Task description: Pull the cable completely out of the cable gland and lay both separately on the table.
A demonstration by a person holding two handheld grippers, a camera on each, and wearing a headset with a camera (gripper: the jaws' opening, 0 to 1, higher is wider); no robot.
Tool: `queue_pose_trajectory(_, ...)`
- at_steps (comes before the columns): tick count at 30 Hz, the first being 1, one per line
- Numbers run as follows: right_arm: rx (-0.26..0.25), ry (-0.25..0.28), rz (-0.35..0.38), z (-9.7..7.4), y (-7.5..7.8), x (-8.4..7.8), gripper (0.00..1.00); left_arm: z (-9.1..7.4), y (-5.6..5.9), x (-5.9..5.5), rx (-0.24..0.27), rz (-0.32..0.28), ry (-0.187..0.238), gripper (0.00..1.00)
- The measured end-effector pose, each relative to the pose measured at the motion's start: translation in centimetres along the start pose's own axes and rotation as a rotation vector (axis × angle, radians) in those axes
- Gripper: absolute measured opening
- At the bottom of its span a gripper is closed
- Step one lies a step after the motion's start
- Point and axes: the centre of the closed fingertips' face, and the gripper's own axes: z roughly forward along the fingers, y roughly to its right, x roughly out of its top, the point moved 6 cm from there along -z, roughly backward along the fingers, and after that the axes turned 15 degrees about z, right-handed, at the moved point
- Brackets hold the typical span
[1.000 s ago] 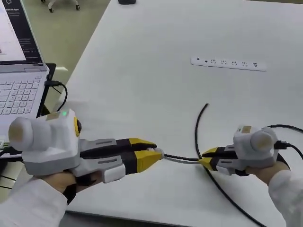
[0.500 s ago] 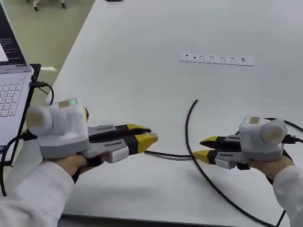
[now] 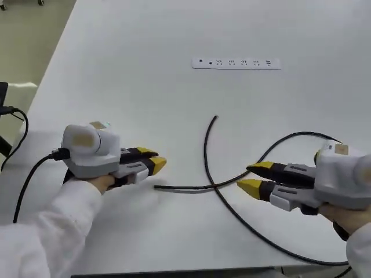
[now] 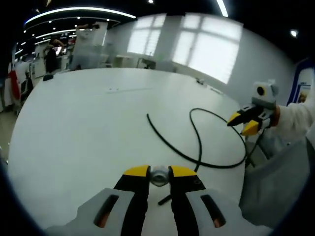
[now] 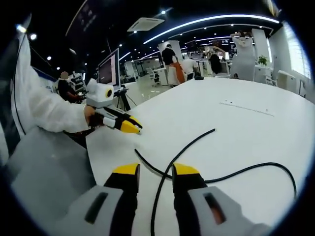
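Note:
A black cable (image 3: 206, 152) lies in a loose loop on the white table (image 3: 145, 87), crossing itself in front of my right gripper (image 3: 250, 176). That gripper hovers open just above the cable (image 5: 187, 147), which runs between and below its jaws without being held. One free cable end (image 3: 156, 187) lies a short way right of my left gripper (image 3: 161, 164). The left gripper (image 4: 158, 172) is shut on a small silvery cable gland (image 4: 158, 176), clear of the cable (image 4: 197, 142).
A white power strip (image 3: 236, 63) lies farther back on the table. A black lead (image 3: 26, 179) trails from the left gripper across the table's left side. The table's left edge (image 3: 52, 63) drops to a greenish floor.
The left gripper has drawn left with the gland, and the cable end has come out of it. The right gripper has opened and let the cable drop onto the table.

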Motion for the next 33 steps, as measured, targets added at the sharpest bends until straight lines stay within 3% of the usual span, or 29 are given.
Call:
queue_pose_trajectory(5, -0.031, -0.013, 0.029, -0.3, 0.3, -1.4, 0.25, 1.3, -0.7, -1.8, 0.05, -0.022, -0.042, 0.17)
queue_pose_trajectory(11, -0.058, 0.031, 0.093, -0.2, 0.4, -1.9, 0.25, 2.0, -0.5, -2.9, 0.037, -0.03, -0.073, 0.17)
queue_pose_trajectory(15, -0.07, 0.06, 0.136, 0.0, 0.6, -1.8, 0.24, 2.2, -0.7, -3.4, 0.034, -0.067, -0.054, 0.17)
queue_pose_trajectory(18, -0.064, 0.055, 0.141, 0.3, 0.5, -1.7, 0.24, 2.2, -0.9, -3.5, 0.045, -0.067, -0.05, 0.17)
queue_pose_trajectory(21, -0.061, 0.041, 0.126, 0.4, 0.5, -1.6, 0.24, 2.3, -1.0, -4.1, 0.047, -0.107, -0.058, 0.17)
queue_pose_trajectory(22, -0.061, 0.044, 0.128, 0.4, 0.5, -1.6, 0.24, 2.3, -1.1, -3.8, 0.046, -0.108, -0.025, 0.17)
queue_pose_trajectory(33, -0.06, 0.046, 0.14, -0.1, 0.1, -1.9, 0.23, 2.5, -1.3, -3.9, 0.079, -0.082, -0.015, 0.17)
